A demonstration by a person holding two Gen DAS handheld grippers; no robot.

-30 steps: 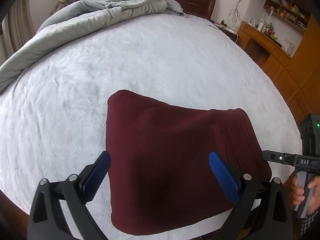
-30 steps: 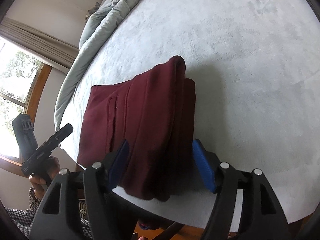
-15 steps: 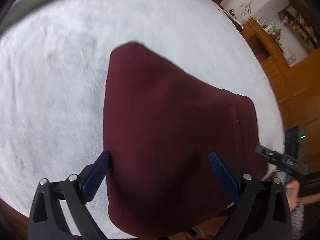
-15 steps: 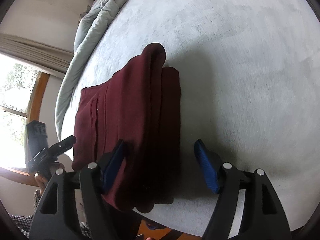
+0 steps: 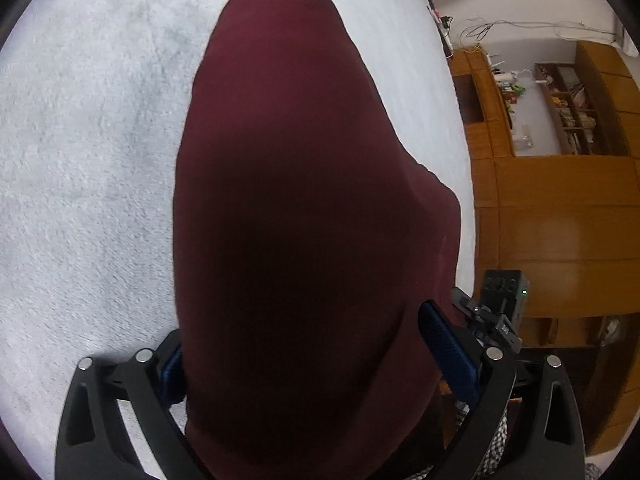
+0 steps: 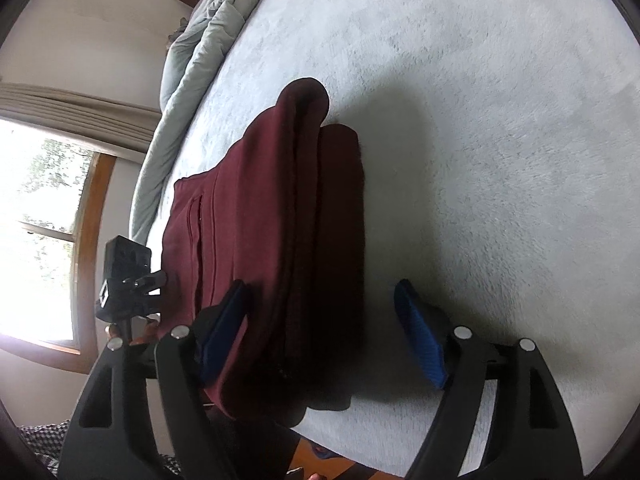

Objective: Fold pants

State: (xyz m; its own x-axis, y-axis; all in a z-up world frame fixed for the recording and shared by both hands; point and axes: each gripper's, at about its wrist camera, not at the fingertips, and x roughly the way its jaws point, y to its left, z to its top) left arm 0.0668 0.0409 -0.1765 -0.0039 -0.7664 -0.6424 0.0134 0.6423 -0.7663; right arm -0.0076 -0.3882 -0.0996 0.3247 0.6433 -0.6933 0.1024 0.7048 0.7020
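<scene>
Here, folded maroon pants point(image 6: 280, 240) are straddled on a white bed point(image 6: 500, 140) by 2 wide-open grippers, left point(image 5: 312, 364) and right point(image 6: 320, 332), the right's jaws just widened, seemingly gripping nothing.

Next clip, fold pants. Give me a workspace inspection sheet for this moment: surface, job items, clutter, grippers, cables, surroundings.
Surface: bed with pale fleece cover.
Job's things: maroon pants, folded into a thick stack near the bed's edge.
Clutter: grey duvet bunched along the far side.
Grippers: left gripper open, jaws astride the stack's near end; right gripper open, jaws just been opening, one pad over the pants, the other over bare cover, neither pressing.
Cables: loose wires on the wall above the desk.
Surroundings: wooden cabinets, shelves, window with curtain.
</scene>
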